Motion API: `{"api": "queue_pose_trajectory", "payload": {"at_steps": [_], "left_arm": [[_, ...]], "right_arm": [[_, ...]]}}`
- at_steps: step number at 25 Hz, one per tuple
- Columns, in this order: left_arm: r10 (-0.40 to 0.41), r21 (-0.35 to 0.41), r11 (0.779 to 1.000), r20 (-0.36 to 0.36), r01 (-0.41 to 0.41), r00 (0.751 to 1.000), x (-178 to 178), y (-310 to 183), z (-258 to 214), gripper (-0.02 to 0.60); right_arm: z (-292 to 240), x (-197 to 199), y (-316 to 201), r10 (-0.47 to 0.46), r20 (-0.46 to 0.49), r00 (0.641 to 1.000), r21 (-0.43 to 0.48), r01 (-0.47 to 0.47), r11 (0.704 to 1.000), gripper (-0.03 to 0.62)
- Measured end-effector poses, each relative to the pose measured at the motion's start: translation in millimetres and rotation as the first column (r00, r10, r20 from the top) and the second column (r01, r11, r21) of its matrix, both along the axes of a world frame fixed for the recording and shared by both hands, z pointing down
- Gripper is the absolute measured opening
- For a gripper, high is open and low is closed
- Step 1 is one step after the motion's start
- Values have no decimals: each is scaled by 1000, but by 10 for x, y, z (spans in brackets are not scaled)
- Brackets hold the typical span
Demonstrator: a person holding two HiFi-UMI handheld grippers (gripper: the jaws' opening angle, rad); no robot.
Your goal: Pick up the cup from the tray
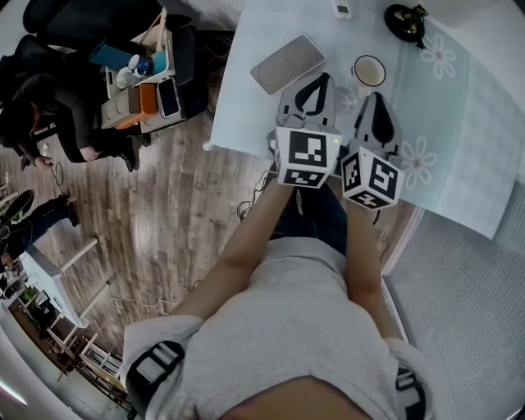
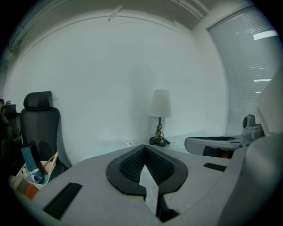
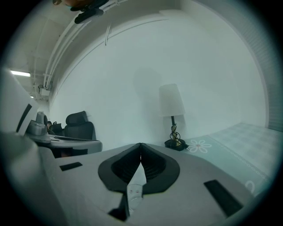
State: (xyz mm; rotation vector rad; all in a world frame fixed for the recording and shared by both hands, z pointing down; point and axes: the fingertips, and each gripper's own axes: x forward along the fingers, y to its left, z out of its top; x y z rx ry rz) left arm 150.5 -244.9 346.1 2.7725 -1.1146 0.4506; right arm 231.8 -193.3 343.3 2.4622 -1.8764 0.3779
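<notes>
Near edge: my two forearms come in side by side, and each marker cube [image 1: 305, 156] sits at the back of its gripper, both held over the near part of the pale table [image 1: 246, 107]. Left gripper [image 1: 321, 79]: jaws together, pads meet tip to tip, nothing between them. Right gripper [image 1: 374, 97]: same, jaws closed and empty. Both gripper views confirm this, with only wall and table past the closed tips. The grippers sit close together without touching, left tip slightly farther out than right. The cup [image 1: 369, 72], white with a dark rim, stands upright on the table just past the right gripper's tip. It's not held and I can't see either gripper touching it. It's not on the tray: the silver tray [image 1: 287, 64] lies to the cup's left, near it but apart, with nothing on it, just beyond the left gripper. The table cover has a white flower print [image 1: 418, 160] at right. Far side: black lamp base [image 1: 406, 20] and a white remote [image 1: 343, 8] at the far edge. Off the table at left, on the wood floor [image 1: 180, 213], a cart of clutter [image 1: 139, 86] and a seated person [image 1: 41, 115].
</notes>
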Motion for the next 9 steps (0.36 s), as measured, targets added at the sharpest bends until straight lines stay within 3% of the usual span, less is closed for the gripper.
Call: {"api": "queue_pose_trajectory", "payload": {"at_steps": [9], "left_arm": [[-3, 4, 1000, 6, 3, 1000, -31, 4, -69, 6]], "right_arm": [[-71, 6, 15, 3, -7, 1000, -4, -3, 1000, 6]]}}
